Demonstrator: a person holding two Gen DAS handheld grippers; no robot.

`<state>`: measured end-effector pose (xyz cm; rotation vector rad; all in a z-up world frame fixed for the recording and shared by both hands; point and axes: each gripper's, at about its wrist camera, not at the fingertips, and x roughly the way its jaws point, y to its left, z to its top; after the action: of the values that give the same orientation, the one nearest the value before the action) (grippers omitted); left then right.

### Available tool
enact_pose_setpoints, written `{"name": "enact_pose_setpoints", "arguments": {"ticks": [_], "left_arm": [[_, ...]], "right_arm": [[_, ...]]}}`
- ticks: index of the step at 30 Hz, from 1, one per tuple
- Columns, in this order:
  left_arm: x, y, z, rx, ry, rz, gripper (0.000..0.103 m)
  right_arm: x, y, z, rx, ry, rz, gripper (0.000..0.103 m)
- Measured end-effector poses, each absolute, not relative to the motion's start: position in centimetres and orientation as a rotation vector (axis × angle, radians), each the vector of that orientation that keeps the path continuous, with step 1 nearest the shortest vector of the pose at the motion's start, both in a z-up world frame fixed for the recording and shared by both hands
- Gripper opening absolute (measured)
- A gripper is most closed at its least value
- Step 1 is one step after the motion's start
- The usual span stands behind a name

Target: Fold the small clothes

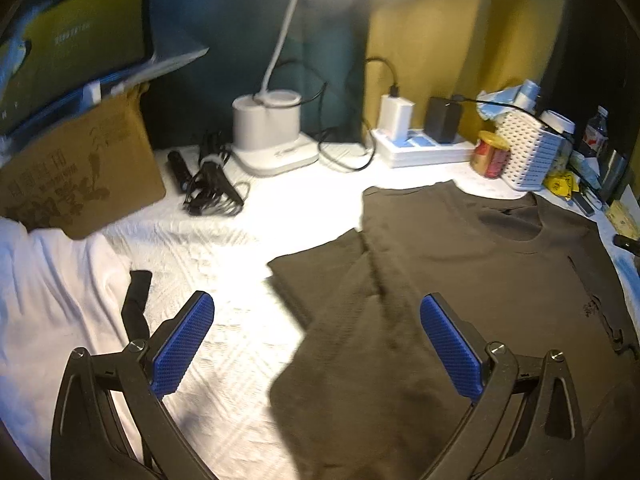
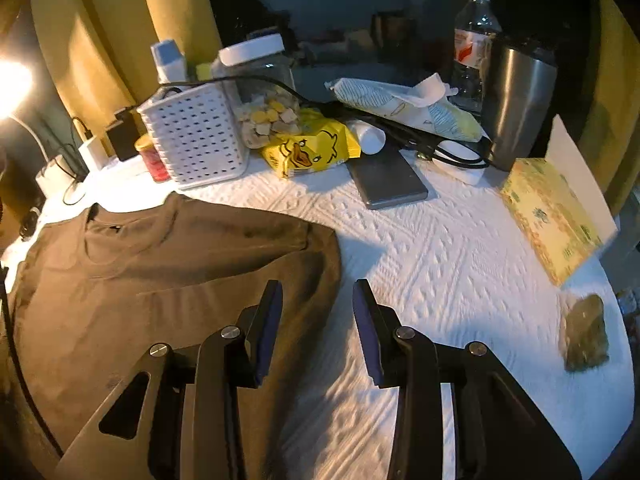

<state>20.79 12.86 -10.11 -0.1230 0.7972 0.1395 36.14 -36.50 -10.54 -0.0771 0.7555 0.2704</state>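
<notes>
**Black frames, blue pads**

The left tool (image 1: pixel 316 320) has two black, curved arms with long teardrop cut-outs near their bases. Each arm carries a bright blue pad (image 1: pixel 182 346) with a fine, grid-like grip texture, fixed on a black backing plate. Round silver screw heads mark the pivots, two on each side.

The right tool (image 2: pixel 318 312) is built alike: black linkage arms, slotted cut-outs, silver pivot screws. Its pads (image 2: pixel 267 332) show edge-on, as dark blue strips on black plates.

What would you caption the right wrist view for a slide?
Open right gripper hovers over the edge of a brown T-shirt spread on a white cloth-covered table.
</notes>
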Motion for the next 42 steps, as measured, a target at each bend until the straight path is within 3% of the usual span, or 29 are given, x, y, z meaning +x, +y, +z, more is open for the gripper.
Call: {"name": "enact_pose_setpoints", "arguments": {"ticks": [2,5,9,10,11,13,14,17,23,34,36,37,38,42], "left_arm": [[21.3,13.5,-10.8,-0.117,0.824,0.131,0.088],[21.8,14.1,-11.8,-0.107,0.863,0.112,0.078],[22.4,13.8,-12.8,-0.104,0.910,0.044,0.075],[22.4,13.6,-12.9,-0.106,0.918,0.024,0.070],[22.4,13.3,-13.2,-0.108,0.928,-0.002,0.058],[22.4,12.8,-13.3,-0.094,0.934,-0.028,0.046],[22.2,12.6,-13.3,-0.083,0.931,-0.039,0.033],[21.7,12.7,-13.1,-0.099,0.920,-0.044,0.016],[19.1,14.5,-12.1,-0.160,0.838,0.081,0.006],[17.1,16.4,-11.5,-0.252,0.824,0.209,0.010],[17.3,16.5,-10.7,-0.244,0.806,0.212,0.041],[17.4,16.4,-10.3,-0.240,0.790,0.205,0.076],[17.7,16.4,-9.8,-0.246,0.770,0.191,0.090],[20.6,16.0,-10.0,-0.175,0.795,0.167,0.090]], "right_arm": [[35.1,-36.2,-10.2,-0.065,0.750,0.268,0.039],[34.0,-36.2,-10.1,-0.053,0.751,0.262,0.039],[32.9,-36.0,-9.9,-0.042,0.753,0.249,0.039],[32.7,-36.0,-9.9,-0.040,0.753,0.246,0.039],[32.5,-36.0,-9.8,-0.038,0.754,0.244,0.039],[32.2,-35.9,-9.7,-0.039,0.753,0.244,0.039],[32.0,-35.8,-9.6,-0.040,0.753,0.245,0.039],[31.7,-35.5,-9.5,-0.041,0.753,0.252,0.039],[30.8,-34.7,-9.1,-0.046,0.743,0.284,0.039],[29.7,-34.5,-9.3,-0.038,0.747,0.334,0.039],[29.4,-34.7,-9.4,-0.030,0.747,0.338,0.039],[29.4,-34.9,-9.5,-0.024,0.746,0.338,0.039],[29.3,-35.0,-9.6,-0.020,0.746,0.338,0.039],[29.2,-35.1,-9.7,-0.004,0.743,0.342,0.039]]}}
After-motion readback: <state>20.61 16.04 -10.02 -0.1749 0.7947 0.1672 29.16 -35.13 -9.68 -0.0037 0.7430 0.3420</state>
